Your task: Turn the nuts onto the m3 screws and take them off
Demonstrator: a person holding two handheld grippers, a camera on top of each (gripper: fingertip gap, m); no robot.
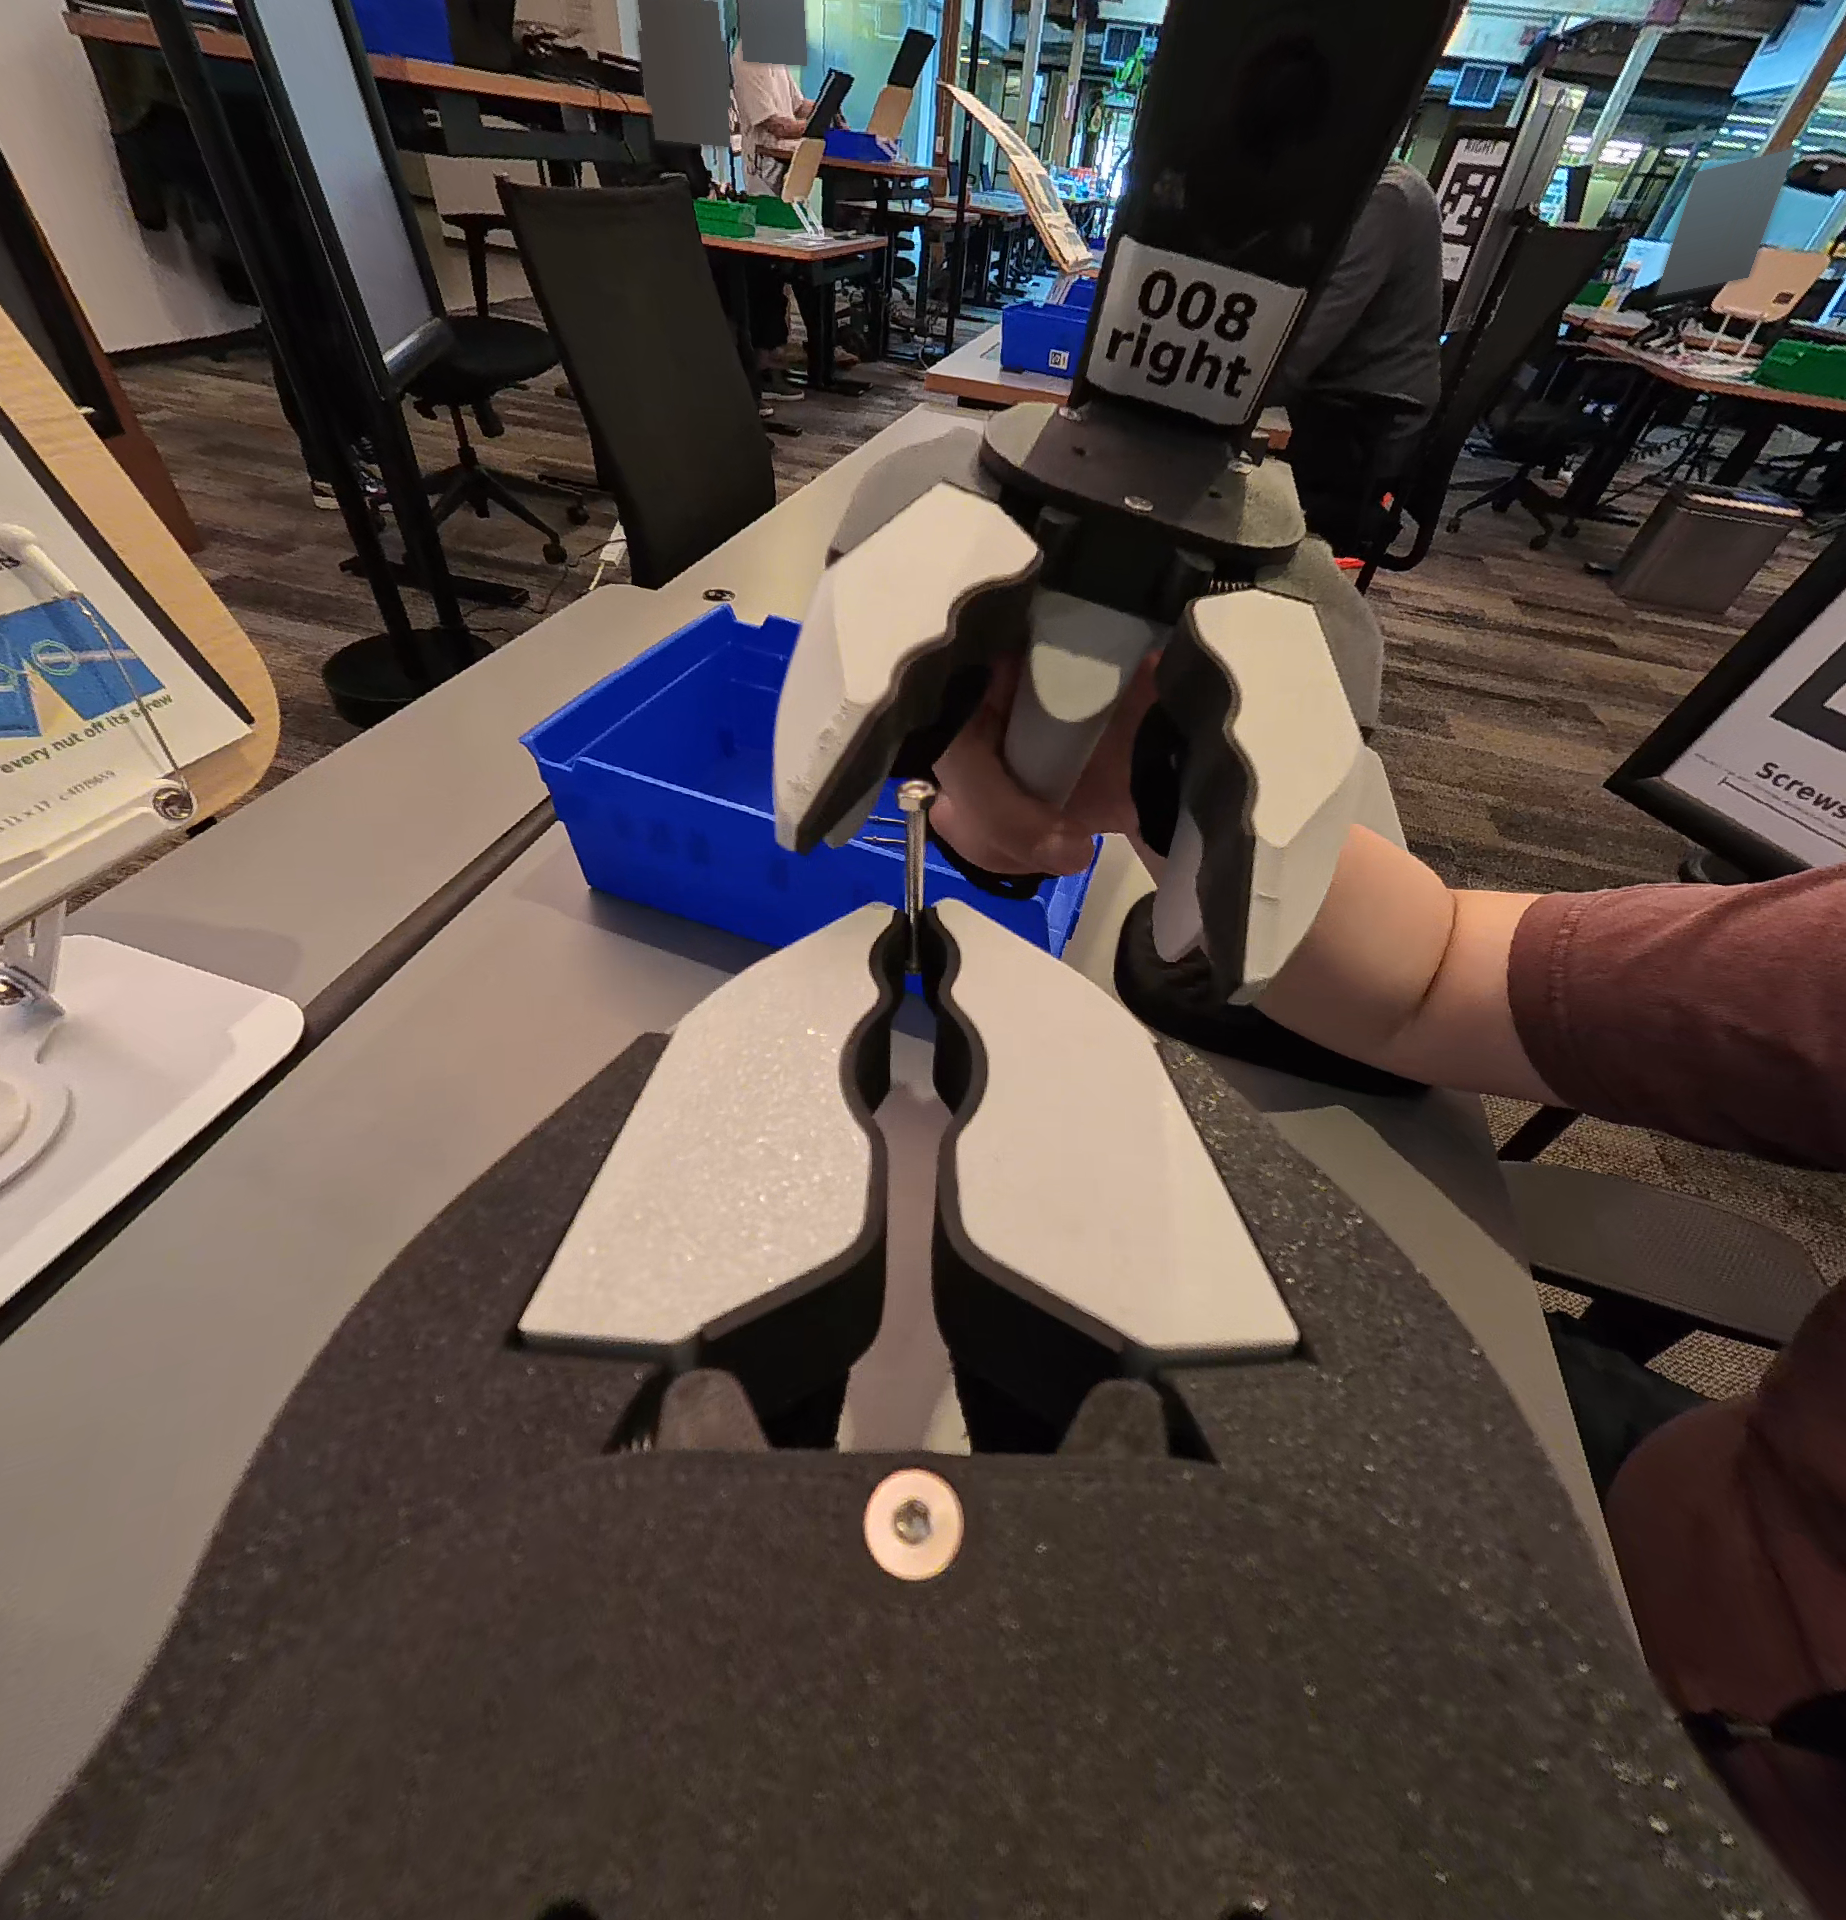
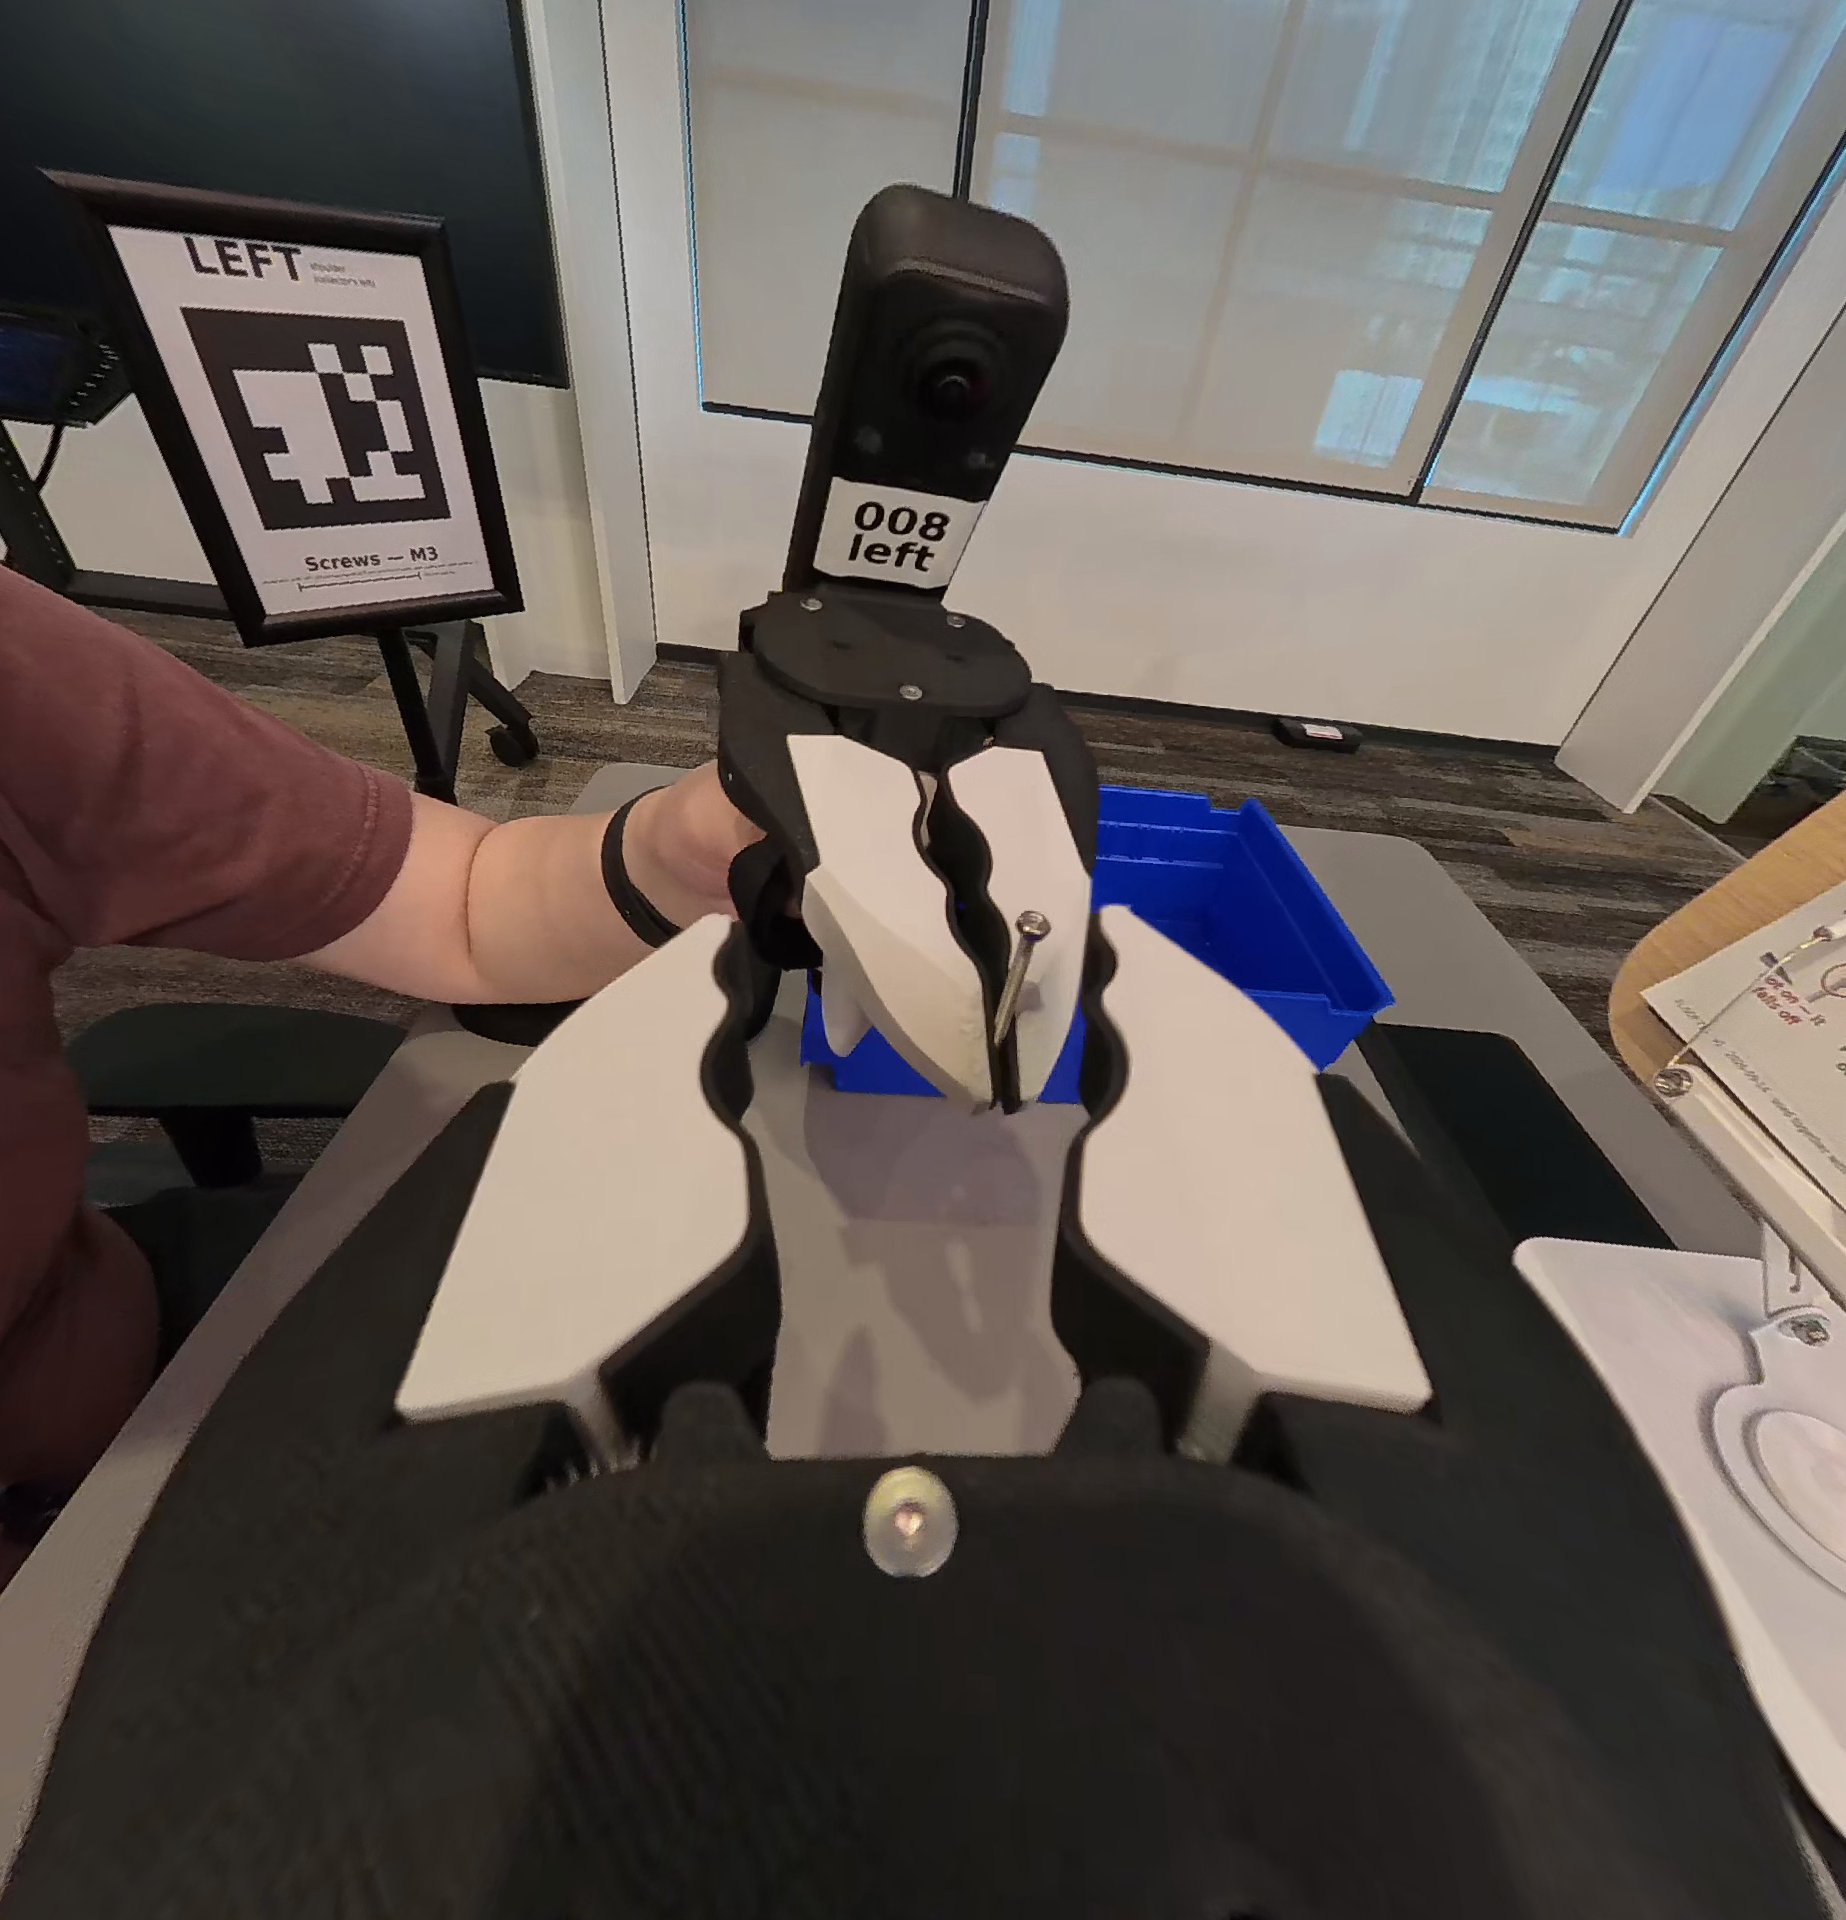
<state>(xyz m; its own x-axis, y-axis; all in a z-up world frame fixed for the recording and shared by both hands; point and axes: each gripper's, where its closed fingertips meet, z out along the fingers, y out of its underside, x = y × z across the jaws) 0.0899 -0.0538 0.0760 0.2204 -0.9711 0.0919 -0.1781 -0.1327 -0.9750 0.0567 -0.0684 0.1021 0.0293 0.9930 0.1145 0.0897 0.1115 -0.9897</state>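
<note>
My left gripper (image 1: pixel 916 925) is shut on the lower end of a thin silver screw (image 1: pixel 914 852), which stands upright with its head on top. No nut shows on it. My right gripper (image 1: pixel 1002 904) faces it, open and empty, with one fingertip close beside the screw head. In the right wrist view the screw (image 2: pixel 1018 997) leans slightly in the left gripper (image 2: pixel 1002 1101). It sits between the spread tips of my right gripper (image 2: pixel 919 935), nearer the right finger (image 2: pixel 1210 1143). Both are held above the grey table (image 1: pixel 379 831), just in front of a blue bin (image 1: pixel 670 790).
The blue bin (image 2: pixel 1262 935) holds a few thin screws (image 1: pixel 877 828). An instruction sheet on a white stand (image 1: pixel 119 1091) is at the table's side (image 2: pixel 1729 1351). A framed marker sign (image 2: pixel 306 416) stands on the floor. A black chair (image 1: pixel 638 384) is behind the table. Both grippers' tips are close together, under 4 cm apart.
</note>
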